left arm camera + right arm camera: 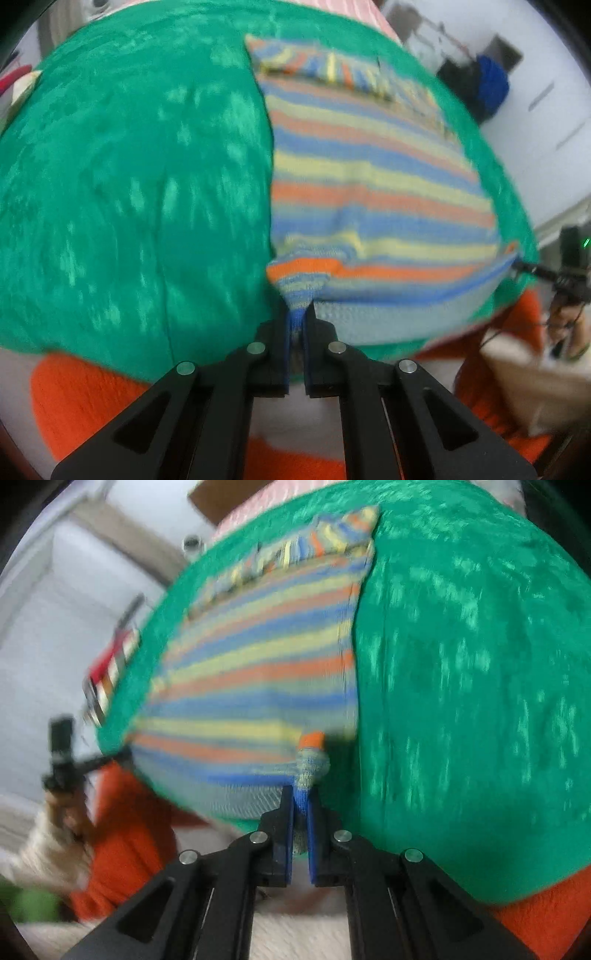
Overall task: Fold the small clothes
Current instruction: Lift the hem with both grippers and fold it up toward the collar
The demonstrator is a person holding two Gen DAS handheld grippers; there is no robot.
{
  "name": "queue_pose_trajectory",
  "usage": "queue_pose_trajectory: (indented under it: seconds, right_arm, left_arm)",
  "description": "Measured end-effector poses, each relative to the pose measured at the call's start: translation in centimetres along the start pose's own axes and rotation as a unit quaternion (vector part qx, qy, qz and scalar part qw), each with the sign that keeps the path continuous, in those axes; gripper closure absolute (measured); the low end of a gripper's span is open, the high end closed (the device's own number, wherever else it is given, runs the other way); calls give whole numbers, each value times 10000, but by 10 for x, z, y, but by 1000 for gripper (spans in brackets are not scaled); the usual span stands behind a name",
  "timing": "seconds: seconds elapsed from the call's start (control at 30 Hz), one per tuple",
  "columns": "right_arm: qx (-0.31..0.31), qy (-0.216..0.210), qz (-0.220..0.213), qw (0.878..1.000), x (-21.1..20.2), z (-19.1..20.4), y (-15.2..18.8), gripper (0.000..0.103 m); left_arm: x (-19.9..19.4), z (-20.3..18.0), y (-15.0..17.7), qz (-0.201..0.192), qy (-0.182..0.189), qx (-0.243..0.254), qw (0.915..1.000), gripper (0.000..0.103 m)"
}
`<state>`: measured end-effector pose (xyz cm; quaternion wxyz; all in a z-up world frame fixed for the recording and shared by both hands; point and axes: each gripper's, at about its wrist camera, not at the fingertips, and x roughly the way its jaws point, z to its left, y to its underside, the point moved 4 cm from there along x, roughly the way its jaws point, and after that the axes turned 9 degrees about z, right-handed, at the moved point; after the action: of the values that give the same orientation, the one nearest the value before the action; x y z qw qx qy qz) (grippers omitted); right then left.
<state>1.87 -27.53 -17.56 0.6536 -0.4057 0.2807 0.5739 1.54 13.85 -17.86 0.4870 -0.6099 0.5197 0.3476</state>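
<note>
A small knitted garment (pixel 369 177) striped in blue, yellow and orange lies on a green velvety cloth (pixel 129 184). My left gripper (pixel 300 312) is shut on the garment's near left corner, which bunches up between the pads. In the right wrist view the same striped garment (pixel 258 672) spreads over the green cloth (pixel 480 683), and my right gripper (pixel 302 794) is shut on its near right corner. The near hem is lifted slightly between the two grips. Each gripper shows small at the edge of the other's view: the right gripper (pixel 532 269) and the left gripper (pixel 110 758).
An orange knitted fabric (pixel 81 398) shows below the green cloth's near edge. A person's hand and cream sleeve (pixel 48 834) hold the other gripper. A blue object (pixel 491 85) and white furniture stand beyond the cloth's right side. A red and striped item (pixel 110 668) lies off its left edge.
</note>
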Motion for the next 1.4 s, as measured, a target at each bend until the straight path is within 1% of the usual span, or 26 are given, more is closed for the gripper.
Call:
queue_pose_trajectory:
  seconds: [0.07, 0.13, 0.23, 0.27, 0.33, 0.37, 0.47, 0.6, 0.67, 0.7, 0.73, 0.77, 0.8, 0.83, 0.87, 0.93, 1.0, 1.03, 1.1, 1.13, 1.2, 1.27, 1.3, 1.33, 1.37, 1.4]
  right_arm:
    - [138, -261, -318, 9991, -12, -5, -23, 97]
    - [201, -400, -612, 9971, -21, -7, -51, 97]
    - [154, -414, -1050, 9935, -28, -8, -107, 97]
    - [121, -355, -1197, 9921, -28, -8, -131, 97]
    - [89, -259, -1362, 9903, -27, -13, -172, 97]
    - [111, -192, -1470, 9889, -25, -18, -197, 97]
    - [277, -126, -1541, 9876, -10, -33, -260, 97]
    - [418, 38, -1507, 9877, 15, -54, -325, 97]
    - [514, 59, -1534, 9868, 29, -67, -351, 96]
    - [565, 48, -1579, 9858, 34, -72, -360, 91]
    - [651, 95, -1659, 9840, 37, -78, -367, 86]
    - [768, 223, -1817, 9801, 36, -85, -371, 70]
    - [835, 243, -1937, 9772, 32, -88, -372, 67]
    - [892, 219, -2048, 9745, 25, -92, -372, 67]
    - [901, 204, -2124, 9728, 17, -95, -368, 67]
    - [698, 311, -2093, 9749, 5, -94, -360, 67]
    - [313, 506, -1844, 9810, -5, -86, -336, 67]
    - [141, 565, -1691, 9839, -7, -82, -322, 66]
    - [-82, 581, -1303, 9897, -7, -78, -289, 59]
    - [-108, 537, -1162, 9917, -4, -77, -275, 57]
    - [-83, 341, -904, 9953, 2, -75, -242, 46]
    - [3, 247, -721, 9971, 14, -74, -223, 43]
    - [11, 204, -682, 9975, 20, -72, -219, 43]
    - [26, 178, -674, 9976, 26, -71, -218, 43]
    - [72, 103, -666, 9977, 34, -69, -220, 43]
    - [91, 28, -576, 9983, 42, -67, -223, 50]
  left_arm:
    - [-10, 3, -26, -260, 175, -112, 9994, 100]
    - [-18, 7, -64, -579, 267, -216, 9977, 100]
    - [-16, 6, -130, -947, 223, -276, 9949, 100]
    - [-12, 5, -158, -1033, 175, -290, 9941, 100]
    - [-4, 4, -200, -1096, 93, -322, 9934, 100]
    - [4, 4, -227, -1132, -9, -347, 9930, 100]
    - [31, 3, -289, -1101, -249, -460, 9925, 100]
    - [59, 10, -335, -1022, -452, -517, 9924, 99]
    - [76, 18, -355, -931, -630, -638, 9916, 88]
    - [81, 27, -363, -944, -824, -864, 9883, 82]
    - [78, 33, -362, -997, -850, -1009, 9862, 67]
    - [73, 40, -361, -1132, -762, -1161, 9838, 56]
    - [64, 47, -357, -1327, -580, -1294, 9810, 54]
    - [58, 51, -353, -1401, -464, -1344, 9799, 51]
    - [50, 56, -344, -1406, -367, -1330, 9804, 50]
    - [42, 58, -326, -1338, -339, -1178, 9834, 49]
    - [36, 54, -298, -1208, -288, -915, 9880, 46]
    - [34, 49, -281, -1121, -243, -781, 9903, 42]
    - [36, 39, -242, -917, -178, -516, 9943, 36]
    - [41, 34, -236, -836, -174, -438, 9954, 33]
    - [55, 24, -213, -596, -237, -237, 9977, 33]
    - [67, 14, -203, -515, -413, -151, 9977, 33]
    - [71, 12, -203, -597, -502, -196, 9968, 33]
    - [74, 10, -207, -669, -521, -244, 9961, 36]
    - [76, 8, -210, -696, -537, -259, 9958, 69]
    - [77, 6, -212, -675, -495, -261, 9961, 96]
